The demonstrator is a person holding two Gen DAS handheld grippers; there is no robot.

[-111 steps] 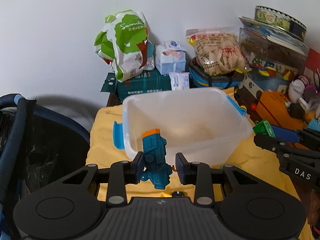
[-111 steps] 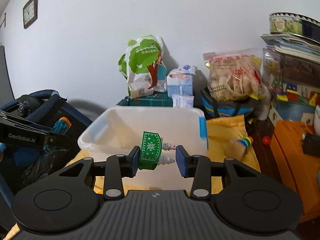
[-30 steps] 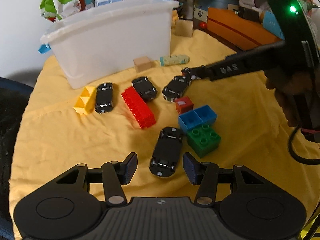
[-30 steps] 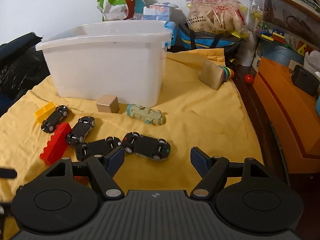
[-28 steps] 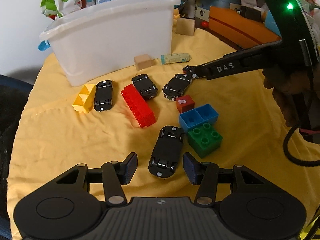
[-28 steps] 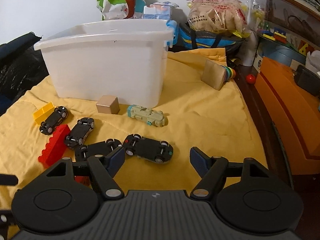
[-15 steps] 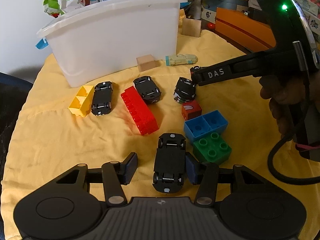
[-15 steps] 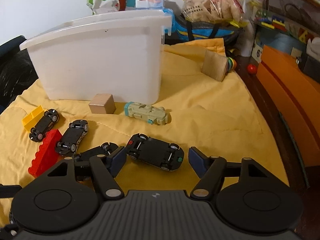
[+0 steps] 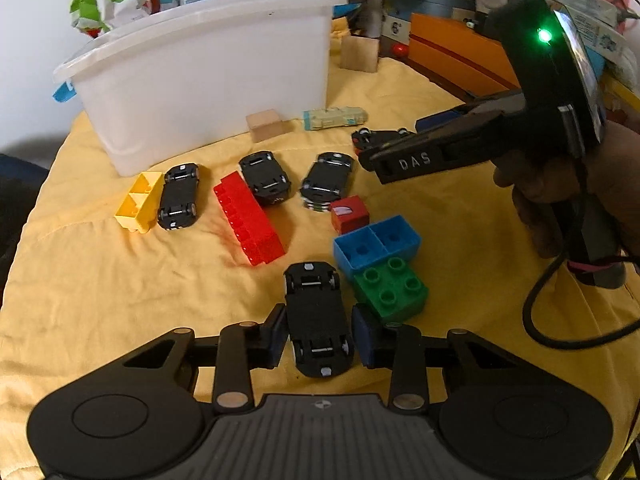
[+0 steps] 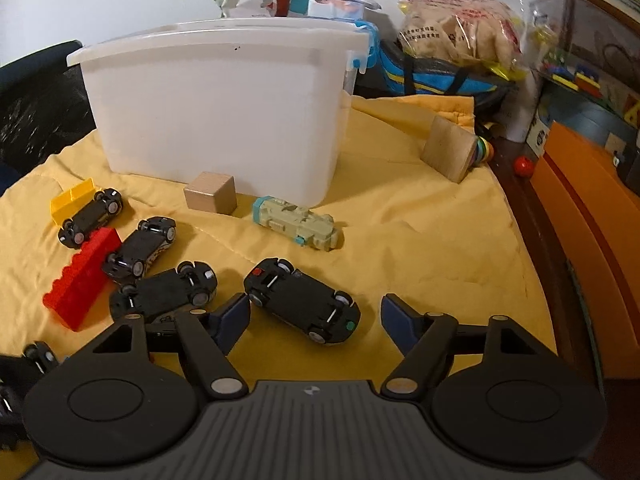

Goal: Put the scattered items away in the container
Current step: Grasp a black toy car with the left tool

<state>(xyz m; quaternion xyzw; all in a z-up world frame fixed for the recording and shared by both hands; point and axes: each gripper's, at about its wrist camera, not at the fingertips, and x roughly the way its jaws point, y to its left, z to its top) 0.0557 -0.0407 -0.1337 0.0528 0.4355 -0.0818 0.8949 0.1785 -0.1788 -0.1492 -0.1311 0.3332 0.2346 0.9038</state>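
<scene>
A white plastic bin [image 9: 208, 76] stands on the yellow cloth; it also shows in the right wrist view [image 10: 216, 108]. Several upside-down black toy cars and bricks lie in front of it. My left gripper [image 9: 320, 336] has its pads against the sides of one black car [image 9: 318, 316], which rests on the cloth. My right gripper [image 10: 316, 320] is open, its fingers on either side of another black car [image 10: 302, 306]. The right gripper also shows in the left wrist view [image 9: 404, 156].
A red brick [image 9: 248, 218], yellow brick [image 9: 138, 200], blue brick [image 9: 376, 246], green brick [image 9: 390, 288], small red cube [image 9: 350, 214], wooden cube [image 10: 210, 198] and pale toy train [image 10: 298, 228] lie on the cloth. Orange boxes [image 10: 584, 232] and bags stand right and behind.
Both grippers left the bin and dropped to the cloth. My left gripper has closed in around a black car. My right gripper moved forward over its car, still open.
</scene>
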